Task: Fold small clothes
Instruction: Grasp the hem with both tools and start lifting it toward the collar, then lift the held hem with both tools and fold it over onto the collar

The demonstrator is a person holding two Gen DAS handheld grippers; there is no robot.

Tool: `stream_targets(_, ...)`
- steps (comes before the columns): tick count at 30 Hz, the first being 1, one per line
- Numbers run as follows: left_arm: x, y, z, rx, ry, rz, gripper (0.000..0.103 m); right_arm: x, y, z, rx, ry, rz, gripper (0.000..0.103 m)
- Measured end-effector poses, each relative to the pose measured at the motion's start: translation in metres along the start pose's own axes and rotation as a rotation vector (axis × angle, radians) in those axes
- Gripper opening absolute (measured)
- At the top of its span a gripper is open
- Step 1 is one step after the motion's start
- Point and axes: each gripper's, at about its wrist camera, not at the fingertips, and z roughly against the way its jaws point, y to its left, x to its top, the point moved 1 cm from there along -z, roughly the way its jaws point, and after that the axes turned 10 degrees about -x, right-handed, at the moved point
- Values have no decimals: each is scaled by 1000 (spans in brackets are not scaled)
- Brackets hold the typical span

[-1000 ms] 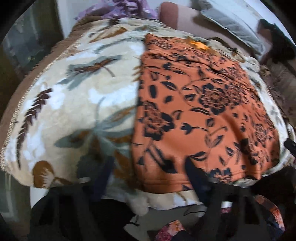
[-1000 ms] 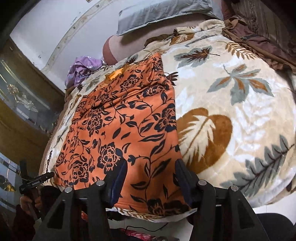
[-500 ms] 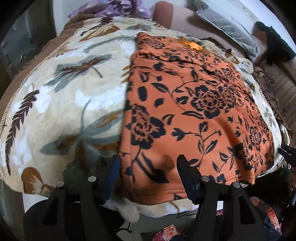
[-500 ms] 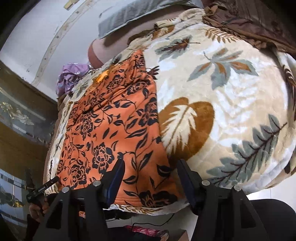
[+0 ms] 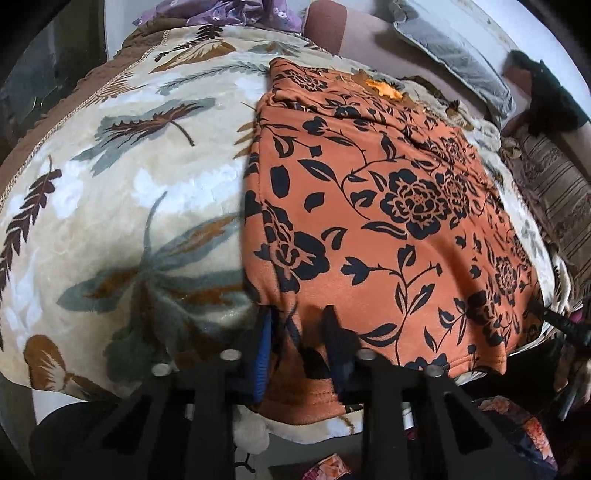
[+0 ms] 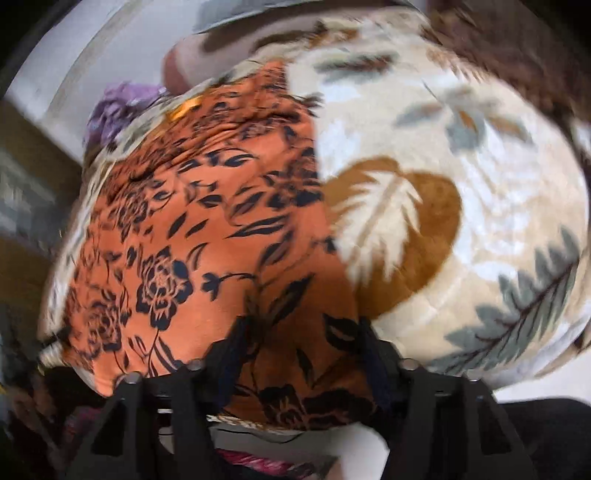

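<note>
The orange floral garment (image 5: 388, 221) lies flat on the leaf-print blanket (image 5: 129, 192), its long axis running away toward the far pillows. The left gripper (image 5: 299, 332) has just closed, pinching the near left corner. The right gripper (image 6: 299, 350) has been closing over the near right corner; blur hides whether it pinches. Only the left view shows the sharp hem.

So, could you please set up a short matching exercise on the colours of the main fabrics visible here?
Things:
1. garment
2. blanket
3. pillow
4. bundle

Colours:
A. grey
B. purple
C. orange with black flowers
D. cream with brown and grey-green leaves

Pairs: 1-C, 2-D, 3-A, 4-B
</note>
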Motion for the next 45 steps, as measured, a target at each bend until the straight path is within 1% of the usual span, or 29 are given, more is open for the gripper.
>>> stream_targets(1, 0, 2, 0, 2, -2, -2, 9, -1, 5, 2, 6, -10, 21, 29)
stream_targets(3, 0, 4, 2, -20, -13, 8, 8, 0, 10, 7, 18, -37, 38, 23)
stream_targets(4, 0, 5, 4, -35, -21, 17, 8, 1, 11, 9, 30, -47, 38, 23)
stream_targets(6, 0, 6, 9, -54, -33, 19, 8, 3, 9, 8, 52, -31, 23, 23)
stream_targets(8, 2, 7, 7, -37, -16, 19, 8, 3, 5, 4, 43, 0, 3, 25)
stream_targets(10, 2, 8, 4, -24, 10, 31, 14, 4, 3, 0, 47, 32, -14, 26)
stream_targets(11, 1, 7, 3, -19, 17, 29, 23, 5, 4, -1, 46, 37, -21, 27)
stream_targets(12, 0, 6, 3, -20, 18, 23, 34, 5, 4, -1, 49, 39, -26, 32)
stream_targets(13, -1, 5, 2, -23, 18, 17, 37, 5, 5, -2, 55, 43, -29, 36)
stream_targets(14, -1, 3, 1, -30, 18, 10, 38, 4, 6, -2, 68, 48, -31, 55)
stream_targets(15, -2, 2, -2, -38, 25, 5, 38, 3, 7, -3, 89, 50, -38, 69)
stream_targets(16, -2, 2, -5, -36, 32, 6, 36, 1, 9, -3, 100, 43, -37, 68)
stream_targets(17, -2, 1, -7, -28, 33, 9, 23, 1, 12, -2, 95, 22, -18, 67)
stream_targets(18, -2, 2, -8, -13, 32, 12, 10, 0, 14, -2, 83, 7, -1, 60)
stream_targets(19, -1, 4, -8, -21, 27, 19, 10, 0, 15, -3, 71, 3, 8, 50)
stream_targets(20, -1, 5, -8, -32, 22, 28, 8, -1, 15, -4, 60, 9, 19, 23)
stream_targets(21, 0, 6, -5, -46, 13, 37, 7, -1, 14, -4, 53, 8, 25, 14)
stream_targets(22, -1, 8, -3, -51, 8, 38, 7, -1, 13, -1, 58, -1, 30, 13)
stream_targets(24, -1, 8, 3, -63, -10, 46, 6, 0, 12, 10, 115, -38, 23, 11)
stream_targets(26, -3, 7, 17, -94, -41, 44, 6, 2, 12, 26, 170, -77, 13, 11)
stream_targets(29, -3, 3, 44, -84, -87, 12, 6, 4, 11, 51, 200, -127, 22, 10)
stream_targets(32, -2, 5, 71, -63, -126, 8, 5, 6, 8, 70, 181, -139, 43, 9)
stream_targets(34, -4, 7, 84, -59, -132, -8, 5, 6, 6, 81, 154, -144, 72, 8)
stream_targets(36, -6, 12, 86, -43, -113, -9, 4, 5, 0, 87, 151, -140, 75, 7)
stream_targets(39, -5, 19, 76, -24, -97, 10, 4, 7, -5, 77, 136, -116, 63, 7)
stream_targets(41, -3, 24, 64, 0, -62, 47, 4, 11, -11, 58, 140, -38, 0, 7)
stream_targets(43, 0, 22, 61, 35, -59, 33, 4, 11, -19, 48, 145, 4, -62, 8)
stream_targets(44, 0, 21, 61, 41, -63, 26, 6, 13, -26, 45, 151, 10, -101, 9)
stream_targets(45, 1, 20, 62, 43, -62, 19, 14, 13, -30, 45, 151, 2, -123, 11)
